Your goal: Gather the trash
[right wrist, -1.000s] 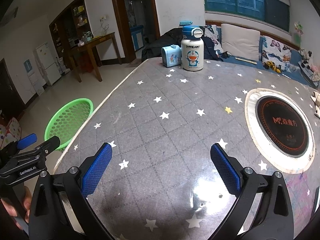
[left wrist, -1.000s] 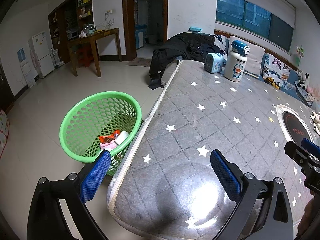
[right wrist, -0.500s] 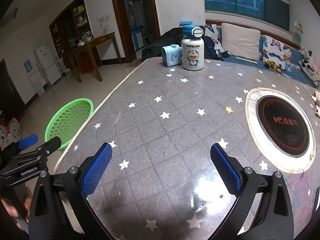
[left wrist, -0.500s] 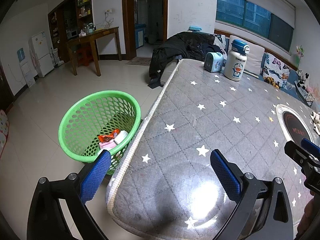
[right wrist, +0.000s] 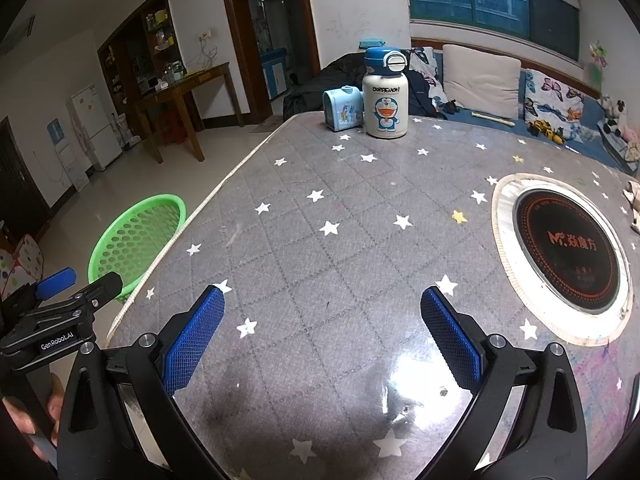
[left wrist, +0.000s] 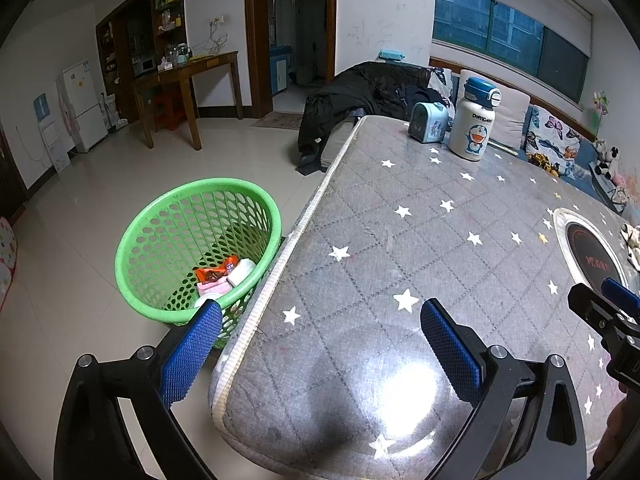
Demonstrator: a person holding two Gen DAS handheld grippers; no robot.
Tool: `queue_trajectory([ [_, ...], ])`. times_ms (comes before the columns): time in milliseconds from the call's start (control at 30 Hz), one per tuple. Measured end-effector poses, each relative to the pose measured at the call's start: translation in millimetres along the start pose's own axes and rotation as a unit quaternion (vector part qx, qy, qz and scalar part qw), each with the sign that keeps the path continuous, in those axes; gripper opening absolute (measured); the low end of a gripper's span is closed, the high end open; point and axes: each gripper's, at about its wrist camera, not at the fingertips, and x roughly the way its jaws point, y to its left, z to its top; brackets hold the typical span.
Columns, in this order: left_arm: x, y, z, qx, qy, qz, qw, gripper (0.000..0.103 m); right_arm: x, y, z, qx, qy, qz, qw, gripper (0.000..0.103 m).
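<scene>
A green mesh basket [left wrist: 160, 232] stands on the floor by the table's left edge, also seen as the basket [right wrist: 132, 236] in the right wrist view. Inside it lie an orange wrapper [left wrist: 216, 273], a white wad [left wrist: 241, 271] and a pink packet [left wrist: 214, 289]. My left gripper [left wrist: 320, 344] is open over the table's near left corner, nothing between its blue pads. My right gripper [right wrist: 322, 338] is open above the grey star-patterned table [right wrist: 320, 208], holding nothing. No loose trash shows on the tabletop.
A white Doraemon bottle [right wrist: 385, 92] and a small blue box [right wrist: 343, 109] stand at the table's far end. A round induction cooktop [right wrist: 568, 256] is set into the table at right. A cloth [right wrist: 634, 204] lies at the far right edge. Sofa with cushions behind.
The left gripper has drifted slightly; the basket sits a little further left in its view. The right gripper's view is nearly unchanged. Both stay open.
</scene>
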Motion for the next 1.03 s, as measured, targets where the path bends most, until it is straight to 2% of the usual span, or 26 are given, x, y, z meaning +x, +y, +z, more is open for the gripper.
queue_trajectory([
  [1033, 7.2, 2.0, 0.0, -0.004, 0.008, 0.002, 1.0000, 0.096, 5.1, -1.9, -1.6, 0.003, 0.005, 0.004, 1.000, 0.098],
])
